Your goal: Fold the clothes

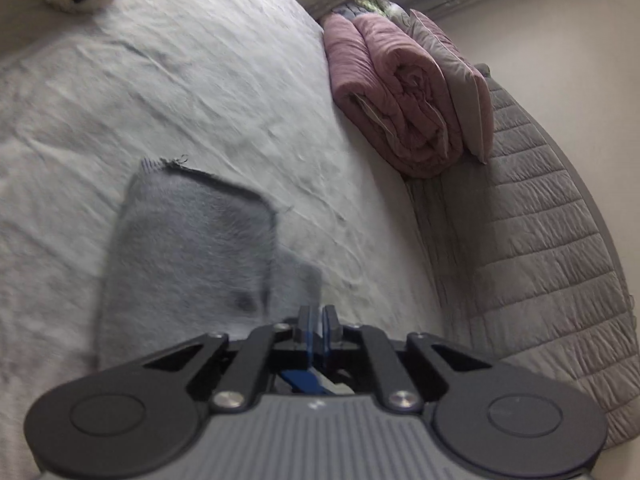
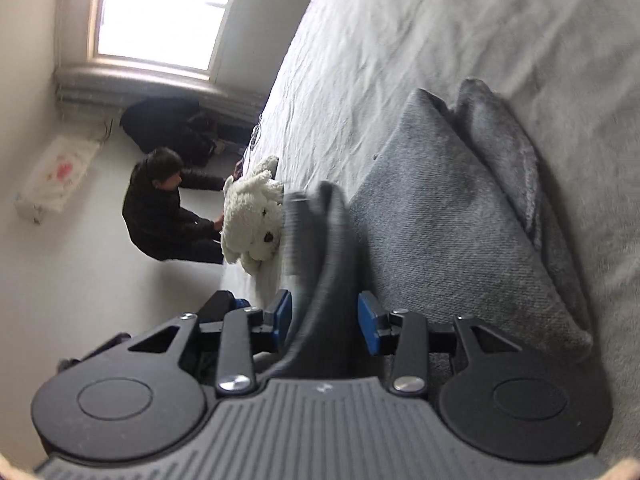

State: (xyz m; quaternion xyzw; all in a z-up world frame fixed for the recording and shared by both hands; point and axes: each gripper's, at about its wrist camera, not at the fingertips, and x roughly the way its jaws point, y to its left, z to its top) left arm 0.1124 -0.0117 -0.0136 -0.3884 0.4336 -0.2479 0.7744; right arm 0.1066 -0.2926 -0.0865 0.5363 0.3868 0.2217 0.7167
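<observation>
Our left gripper (image 1: 318, 320) has its fingers pinched together; whether any cloth is caught between them, we can't tell. The fuzzy grey knit garment (image 1: 192, 256) lies on the pale wrinkled bedsheet (image 1: 200, 80), just ahead-left of them. Our right gripper (image 2: 325, 322) sits spread apart, a blurry fold of that garment (image 2: 460, 216) between its blue pads (image 2: 367, 322), apparently untouched.

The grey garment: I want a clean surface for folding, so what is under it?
The grey garment lies on a pale wrinkled bedsheet, which shows all around it. Whatever lies directly beneath the cloth is covered and cannot be seen.
</observation>
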